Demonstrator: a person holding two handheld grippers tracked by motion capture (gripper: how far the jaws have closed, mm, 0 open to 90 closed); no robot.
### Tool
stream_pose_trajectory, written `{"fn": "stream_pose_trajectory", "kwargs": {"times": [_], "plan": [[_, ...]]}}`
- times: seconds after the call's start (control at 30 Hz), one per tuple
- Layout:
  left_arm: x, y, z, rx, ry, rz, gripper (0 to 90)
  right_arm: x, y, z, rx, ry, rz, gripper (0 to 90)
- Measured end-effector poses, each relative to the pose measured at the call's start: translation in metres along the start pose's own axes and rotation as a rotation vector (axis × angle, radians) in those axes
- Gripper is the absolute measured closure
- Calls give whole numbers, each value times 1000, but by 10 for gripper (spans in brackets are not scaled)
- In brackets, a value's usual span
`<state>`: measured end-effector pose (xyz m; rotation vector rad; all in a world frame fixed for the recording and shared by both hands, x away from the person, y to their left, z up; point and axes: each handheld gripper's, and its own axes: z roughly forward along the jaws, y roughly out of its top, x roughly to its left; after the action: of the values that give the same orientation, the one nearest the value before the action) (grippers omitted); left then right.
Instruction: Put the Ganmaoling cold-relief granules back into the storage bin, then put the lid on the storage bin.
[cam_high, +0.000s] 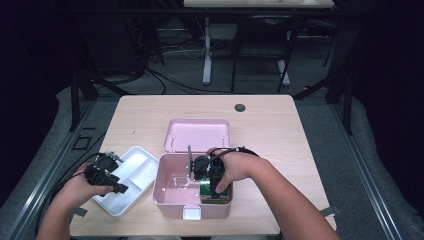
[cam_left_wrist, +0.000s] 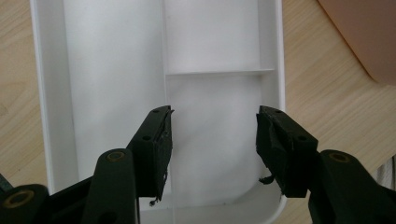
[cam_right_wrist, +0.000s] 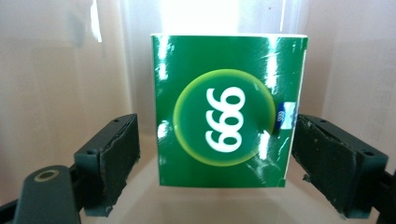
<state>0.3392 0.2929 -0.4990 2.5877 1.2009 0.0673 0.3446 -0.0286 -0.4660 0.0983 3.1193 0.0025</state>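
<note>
While the right tongs (cam_right_wrist: 215, 154) reach down into the pale pink plastic box (cam_high: 170, 192), their jaws stand spread on either side of a glossy green packet printed with white digits (cam_right_wrist: 229, 112), the right jaw just beside its edge, the left one apart. That packet lies in the box's right near corner (cam_high: 216, 196). Left tongs (cam_left_wrist: 212, 140) hang open and empty over the white divided plastic tray (cam_left_wrist: 51, 93) on the light wooden surface (cam_high: 280, 130).
</note>
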Motion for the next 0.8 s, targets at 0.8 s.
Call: {"fn": "stream_pose_trajectory", "kwargs": {"times": [0.8], "plan": [[0, -1, -2, -2, 2, -3, 460, 4, -33, -49, -69, -39, 60, 198]]}}
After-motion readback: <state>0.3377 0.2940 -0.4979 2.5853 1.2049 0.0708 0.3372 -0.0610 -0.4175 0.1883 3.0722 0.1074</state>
